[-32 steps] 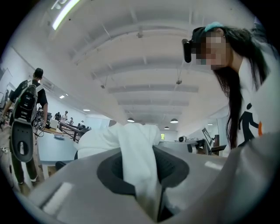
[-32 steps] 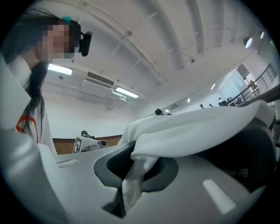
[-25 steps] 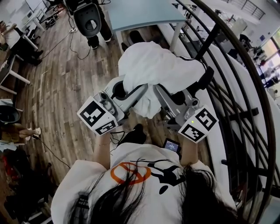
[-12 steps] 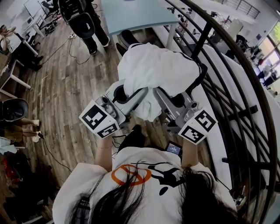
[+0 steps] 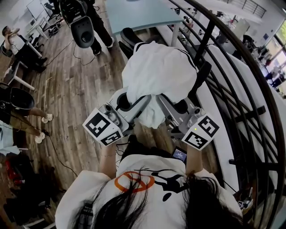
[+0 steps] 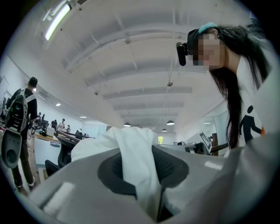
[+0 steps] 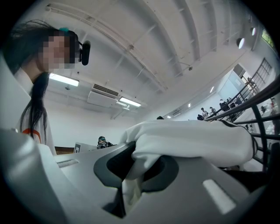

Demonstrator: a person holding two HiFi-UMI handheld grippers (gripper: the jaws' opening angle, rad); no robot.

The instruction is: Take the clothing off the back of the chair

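White garment (image 5: 161, 71): centre frame, drawn slightly toward the lower edge within the last second, still draped over the black chair back (image 5: 202, 76). Left gripper (image 5: 142, 102) and right gripper (image 5: 164, 105) were each clamped on its hem. Removal judged incomplete.

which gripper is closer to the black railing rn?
Right. The right gripper grips the white clothing on the side facing the railing; the left gripper grips the opposite side, farther from it.

Wood-plank floor (image 5: 71, 98), a black chair (image 5: 202, 78) and a pale-topped table (image 5: 138, 13) on it
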